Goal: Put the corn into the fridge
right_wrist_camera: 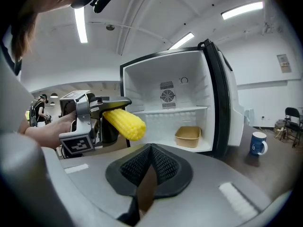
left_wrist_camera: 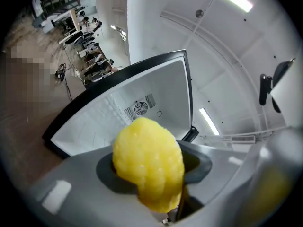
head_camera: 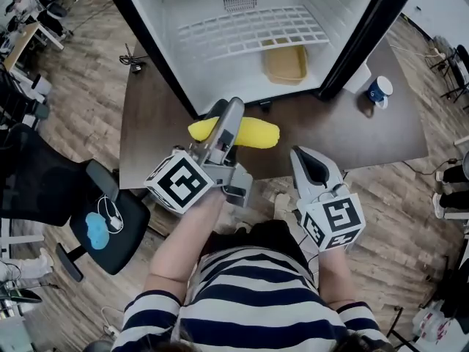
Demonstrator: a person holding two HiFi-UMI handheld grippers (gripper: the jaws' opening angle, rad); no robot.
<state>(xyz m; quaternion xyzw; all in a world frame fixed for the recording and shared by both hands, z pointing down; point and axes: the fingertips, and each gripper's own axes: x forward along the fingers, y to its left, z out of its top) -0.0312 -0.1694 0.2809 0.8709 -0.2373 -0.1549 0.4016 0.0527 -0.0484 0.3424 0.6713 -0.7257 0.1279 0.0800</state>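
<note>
Bright, even light comes from ceiling strip lights (right_wrist_camera: 241, 9), which glare white in both gripper views. The fridge (head_camera: 190, 6) interior looks almost washed out from the head view. Both gripper views bend strongly and darken at the corners. Close to the left lens, the corn (left_wrist_camera: 149, 167) is soft and blurred.

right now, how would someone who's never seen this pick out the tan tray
Find the open white fridge standing on the dark table. Look under its white wire shelf, on the fridge floor towards the right side. The tan tray is a shallow rectangular tub and the only thing inside; the yellow corn and blue mug are outside.
</note>
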